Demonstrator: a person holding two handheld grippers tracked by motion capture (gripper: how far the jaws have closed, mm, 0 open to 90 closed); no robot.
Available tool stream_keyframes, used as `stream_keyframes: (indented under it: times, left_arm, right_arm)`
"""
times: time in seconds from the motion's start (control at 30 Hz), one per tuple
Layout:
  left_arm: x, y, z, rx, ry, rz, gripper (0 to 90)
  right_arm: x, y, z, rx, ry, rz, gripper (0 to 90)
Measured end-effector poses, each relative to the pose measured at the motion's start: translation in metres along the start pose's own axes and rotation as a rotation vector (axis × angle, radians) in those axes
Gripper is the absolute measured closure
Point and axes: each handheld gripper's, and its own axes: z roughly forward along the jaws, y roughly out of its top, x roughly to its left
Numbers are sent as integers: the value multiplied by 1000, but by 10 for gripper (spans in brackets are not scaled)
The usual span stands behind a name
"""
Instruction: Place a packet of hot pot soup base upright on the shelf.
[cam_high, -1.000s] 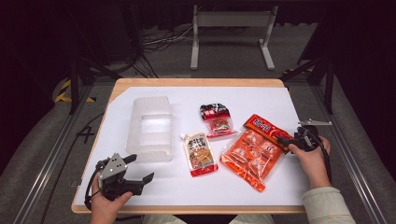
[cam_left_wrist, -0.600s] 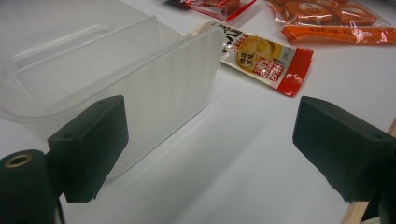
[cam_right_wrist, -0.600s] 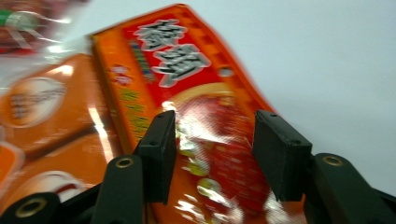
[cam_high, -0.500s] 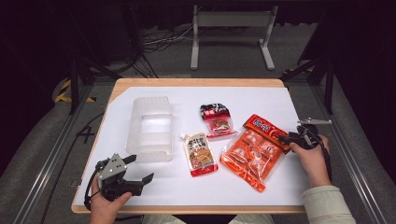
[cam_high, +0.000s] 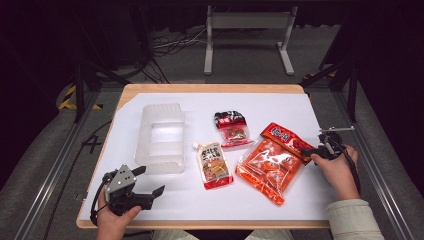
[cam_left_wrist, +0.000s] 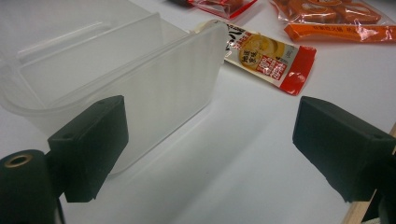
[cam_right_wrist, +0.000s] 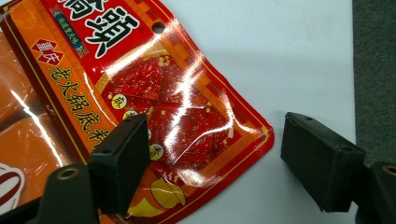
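The red sauce packet (cam_right_wrist: 173, 107) is glossy, crinkly foil with a punched hang hole, lying flat at the right of the white table (cam_high: 300, 105), partly over a clear orange snack bag (cam_high: 270, 167). The right tongs (cam_right_wrist: 212, 163) are wide open and holding nothing, straddling the packet's near corner. The left tongs (cam_left_wrist: 210, 144) gape open too, just beside a frosted, ribbed plastic tub (cam_left_wrist: 116, 79) at the near left.

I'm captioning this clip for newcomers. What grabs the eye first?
The bright orange snack bag and the red hotpot-base packet overlapping it at the table's right stand out, with the right tongs open over that packet's corner. At left sits a clear plastic bin, with the left tongs open in front of it.
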Motion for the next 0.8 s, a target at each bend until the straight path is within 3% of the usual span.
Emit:
stream_keyframes:
  times: [0.27, 0.3, 0.4, 0.53, 0.6, 0.7, 0.73, 0.77, 0.8]
  left_arm:
    - [-2, 3, 6, 8, -13, -1, 115]
    - [-2, 4, 7, 7, -16, 6, 115]
    - [-3, 5, 8, 9, -21, 9, 119]
    - [-3, 7, 11, 18, -27, 17, 124]
    - [-3, 8, 12, 23, -29, 26, 124]
    - [-3, 8, 12, 19, -32, 27, 125]
    - [-3, 8, 12, 20, -40, 13, 127]
    - [-3, 8, 12, 20, -40, 13, 130]
    - [-2, 8, 11, 15, -42, 14, 130]
  right_arm:
    - [6, 4, 4, 43, -35, -51, 247]
    - [9, 5, 4, 50, -56, -61, 263]
    - [11, 6, 3, 56, -56, -70, 306]
    - [20, 5, 0, 41, -49, -115, 546]
    - [24, 6, 0, 42, -47, -126, 612]
    - [22, 5, -1, 30, -14, -125, 692]
    - [20, 4, -2, 20, 2, -120, 800]
    - [20, 4, -2, 20, 2, -120, 800]
    - [17, 3, -2, 13, 37, -105, 879]
